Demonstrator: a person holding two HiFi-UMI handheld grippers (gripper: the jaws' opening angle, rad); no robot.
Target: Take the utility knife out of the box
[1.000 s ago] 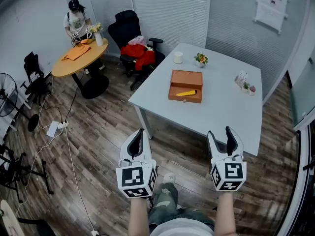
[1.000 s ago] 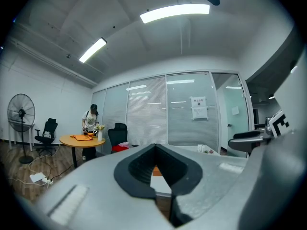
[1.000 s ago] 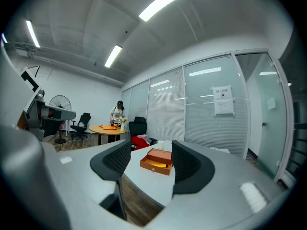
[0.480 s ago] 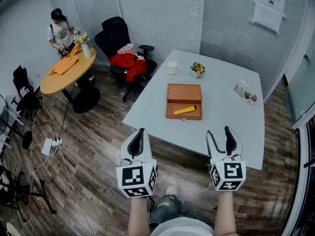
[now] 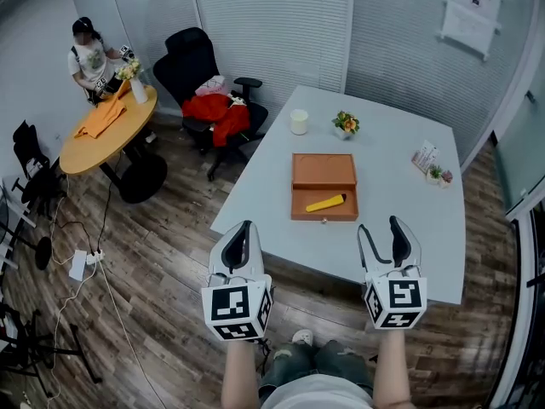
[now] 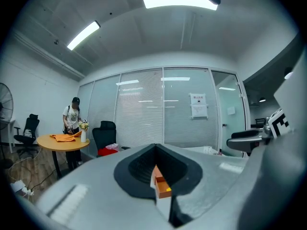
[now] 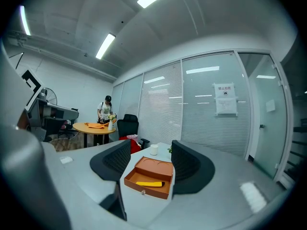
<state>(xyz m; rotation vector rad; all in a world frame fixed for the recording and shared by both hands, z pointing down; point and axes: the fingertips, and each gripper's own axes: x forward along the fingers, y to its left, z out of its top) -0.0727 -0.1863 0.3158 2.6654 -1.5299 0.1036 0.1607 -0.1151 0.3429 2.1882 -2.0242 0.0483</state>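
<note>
Utility knife (image 5: 326, 203) lies in open box (image 5: 324, 170) on counter (image 5: 400, 196). Left gripper (image 5: 244, 227) jaws pressed together; right gripper (image 5: 380, 227) jaws apart, empty.

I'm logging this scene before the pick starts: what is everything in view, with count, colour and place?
table: 1, white, centre
box: 1, orange-brown, open on the table
utility knife: 1, yellow, lying in the box
cup: 1, white, table's far side
potted flowers: 1, orange, beside the cup
small plant: 1, green, table's right edge
office chair: 1, black, left of the table, red cloth on it
round table: 1, wooden, far left, bearing an orange cloth and a vase
person: 1, behind the round table
notice: 1, white, far wall
left tool: 1, white, lower left, jaws together, empty
right tool: 1, white, lower right, jaws apart, empty
</note>
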